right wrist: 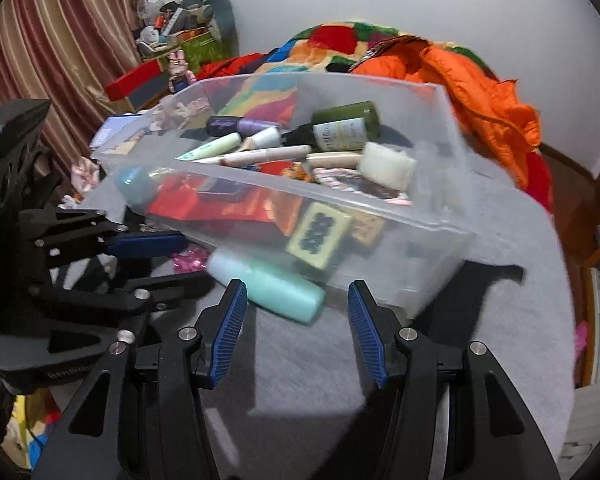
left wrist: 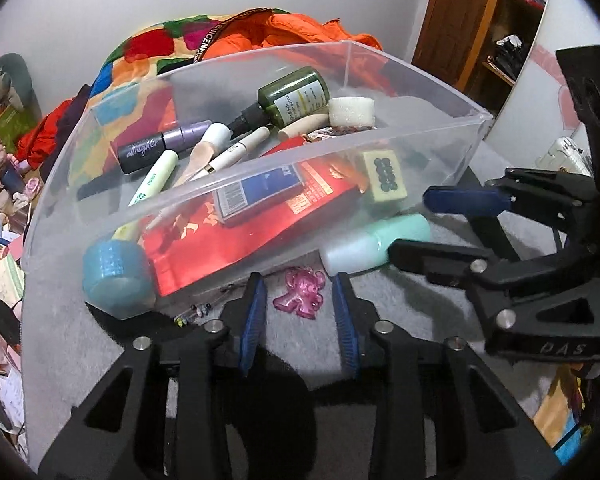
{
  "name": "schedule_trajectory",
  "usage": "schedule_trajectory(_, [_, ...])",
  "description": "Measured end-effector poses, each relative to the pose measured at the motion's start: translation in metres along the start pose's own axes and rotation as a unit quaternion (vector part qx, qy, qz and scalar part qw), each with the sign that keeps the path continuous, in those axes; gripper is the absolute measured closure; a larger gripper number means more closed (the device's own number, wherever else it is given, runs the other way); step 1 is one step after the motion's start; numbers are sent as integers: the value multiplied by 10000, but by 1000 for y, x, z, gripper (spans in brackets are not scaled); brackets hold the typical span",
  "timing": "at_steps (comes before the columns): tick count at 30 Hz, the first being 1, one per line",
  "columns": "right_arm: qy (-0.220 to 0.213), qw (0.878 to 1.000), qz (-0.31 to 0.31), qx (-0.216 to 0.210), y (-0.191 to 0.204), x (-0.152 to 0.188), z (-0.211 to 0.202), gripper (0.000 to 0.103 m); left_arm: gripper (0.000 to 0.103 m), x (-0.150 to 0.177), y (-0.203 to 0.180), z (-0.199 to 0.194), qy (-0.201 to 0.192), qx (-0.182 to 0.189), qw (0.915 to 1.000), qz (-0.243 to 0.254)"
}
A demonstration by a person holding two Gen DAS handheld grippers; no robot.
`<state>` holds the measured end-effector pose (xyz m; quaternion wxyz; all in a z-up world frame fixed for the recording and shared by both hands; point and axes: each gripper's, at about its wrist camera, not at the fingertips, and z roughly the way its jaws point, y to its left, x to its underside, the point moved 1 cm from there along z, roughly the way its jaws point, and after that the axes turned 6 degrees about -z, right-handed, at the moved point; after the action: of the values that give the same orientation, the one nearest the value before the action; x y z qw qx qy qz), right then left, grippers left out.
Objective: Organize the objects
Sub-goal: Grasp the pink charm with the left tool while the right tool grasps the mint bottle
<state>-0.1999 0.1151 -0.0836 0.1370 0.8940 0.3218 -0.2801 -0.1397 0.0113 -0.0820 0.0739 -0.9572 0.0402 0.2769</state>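
Note:
A clear plastic bin (left wrist: 420,76) stands on a grey round table and holds a green bottle (left wrist: 296,94), tubes, a red packet, a blue box and a white sponge. It also shows in the right wrist view (right wrist: 436,240). A pink elephant charm (left wrist: 300,292) lies on the table in front of it, just ahead of my open, empty left gripper (left wrist: 300,280). A mint-green bottle (left wrist: 376,244) lies on its side beside the bin, seen also in the right wrist view (right wrist: 268,284). My right gripper (right wrist: 298,288) is open and empty, just behind that bottle; it appears in the left wrist view (left wrist: 412,220).
A small beaded string (left wrist: 194,314) lies on the table left of the charm. Behind the table lie a colourful blanket (right wrist: 340,40) and an orange jacket (right wrist: 480,92). Cluttered shelves (right wrist: 180,32) and a striped curtain (right wrist: 60,40) are at the left. The table edge (right wrist: 560,320) curves at the right.

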Motion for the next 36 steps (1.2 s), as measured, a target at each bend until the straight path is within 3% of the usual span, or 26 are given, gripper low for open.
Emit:
schedule_trajectory(1, [-3,10000,-3,-46,2,-1,2,54,80,1,0,-1,-25,-15,10000,13])
schedule_trajectory(7, [107,9994,-70,-324,9,4,4,71,80,12,0,-12,-111,34,9999,-20])
schedule_trajectory(12, [234,9972,-415,-577,23,18,-7,72,80,33,4,-28,-155,144,9998,-56])
schedule_trajectory(17, [114,9971,-673,-338,34,14,-15,69,80,45,13,-41,-218,225,9992,-256])
schedule_trajectory(25, [253,9948,-980,115,52,-1,14,71,80,52,21,-56,-428,301,9972,-526])
schedule_trajectory(26, [201,9947,-1001,122,52,1,12,78,80,51,22,-59,-477,305,9969,-548])
schedule_trajectory(28, [162,9949,-994,57,53,4,6,82,80,49,22,-67,-601,321,9960,-583])
schedule_trajectory(36, [-206,9975,-667,-50,52,13,-26,82,80,31,18,-100,-1102,373,9912,-636])
